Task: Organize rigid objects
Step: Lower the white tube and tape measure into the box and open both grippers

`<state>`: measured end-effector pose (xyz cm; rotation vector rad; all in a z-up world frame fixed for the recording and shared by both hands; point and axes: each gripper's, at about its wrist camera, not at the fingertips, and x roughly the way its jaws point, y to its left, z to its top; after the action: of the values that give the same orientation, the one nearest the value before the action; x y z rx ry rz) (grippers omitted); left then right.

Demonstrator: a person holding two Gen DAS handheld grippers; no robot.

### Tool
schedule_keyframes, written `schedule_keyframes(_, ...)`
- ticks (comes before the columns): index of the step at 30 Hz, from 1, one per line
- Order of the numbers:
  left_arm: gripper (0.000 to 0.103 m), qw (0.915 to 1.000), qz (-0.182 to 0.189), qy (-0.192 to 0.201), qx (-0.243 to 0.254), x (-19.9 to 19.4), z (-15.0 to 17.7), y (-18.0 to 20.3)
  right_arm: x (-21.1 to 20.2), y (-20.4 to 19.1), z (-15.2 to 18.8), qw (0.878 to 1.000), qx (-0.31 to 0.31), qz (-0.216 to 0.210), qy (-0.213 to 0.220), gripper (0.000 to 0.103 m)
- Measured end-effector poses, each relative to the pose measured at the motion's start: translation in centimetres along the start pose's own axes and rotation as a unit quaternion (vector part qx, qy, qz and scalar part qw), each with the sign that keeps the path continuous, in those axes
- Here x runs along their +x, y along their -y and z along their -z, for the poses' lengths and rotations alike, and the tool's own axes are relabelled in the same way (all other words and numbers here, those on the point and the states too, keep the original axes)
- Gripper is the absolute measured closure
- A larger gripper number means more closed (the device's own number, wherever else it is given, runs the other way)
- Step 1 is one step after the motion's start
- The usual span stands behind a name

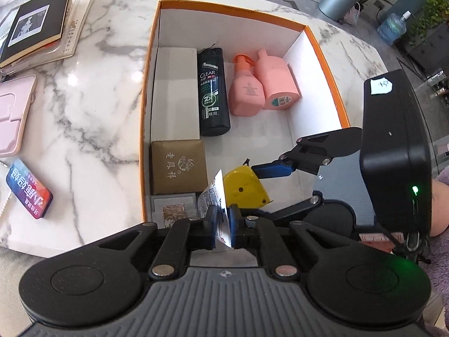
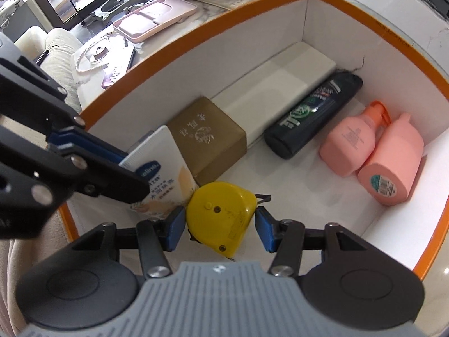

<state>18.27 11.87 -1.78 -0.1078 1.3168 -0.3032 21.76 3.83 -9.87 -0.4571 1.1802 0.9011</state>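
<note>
An orange-rimmed white box stands on a marble table. Inside lie a long white carton, a dark shampoo bottle, two pink bottles, a gold-brown box and a small framed picture. My left gripper is shut on the flat end of a white cream tube, over the box's near left corner. My right gripper is shut on a yellow tape measure, right beside the tube, above the box floor.
Left of the box on the marble lie stacked books, a pink tray and a colourful flat case. A pearl necklace lies beyond the box wall. A fuzzy sleeve shows at the right edge. The box floor in front of the bottles is bare.
</note>
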Motion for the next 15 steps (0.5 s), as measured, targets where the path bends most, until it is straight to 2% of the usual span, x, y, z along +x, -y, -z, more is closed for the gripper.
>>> schedule_keyframes(5, 0.084, 0.9994, 0.005, 0.026, -0.021, -1.0, -0.5, -1.0, 0.1, 1.3, -0.7, 0.999, 0.009, 0.035, 0.005, 0.048)
schedule_keyframes(8, 0.079, 0.9978, 0.012, 0.051, -0.041, -2.0, -1.2, -1.9, 0.3, 2.1, -1.5, 0.999, 0.012, 0.034, 0.009, 0.047)
schedule_keyframes(10, 0.078, 0.9969, 0.002, 0.063, -0.046, -2.3, -1.7, -2.3, 0.7, 2.1, -2.2, 1.0, 0.001, 0.029, 0.007, 0.047)
schedule_keyframes(12, 0.078, 0.9963, -0.009, 0.069, -0.05, -2.4, -2.0, -2.5, 1.3, 2.2, -2.9, 1.0, -0.006, 0.027, 0.001, 0.047)
schedule_keyframes(15, 0.078, 0.9961, -0.005, 0.068, -0.055, -2.2, -2.1, -2.8, 2.2, 2.3, -3.8, 0.999, -0.012, 0.028, -0.009, 0.047)
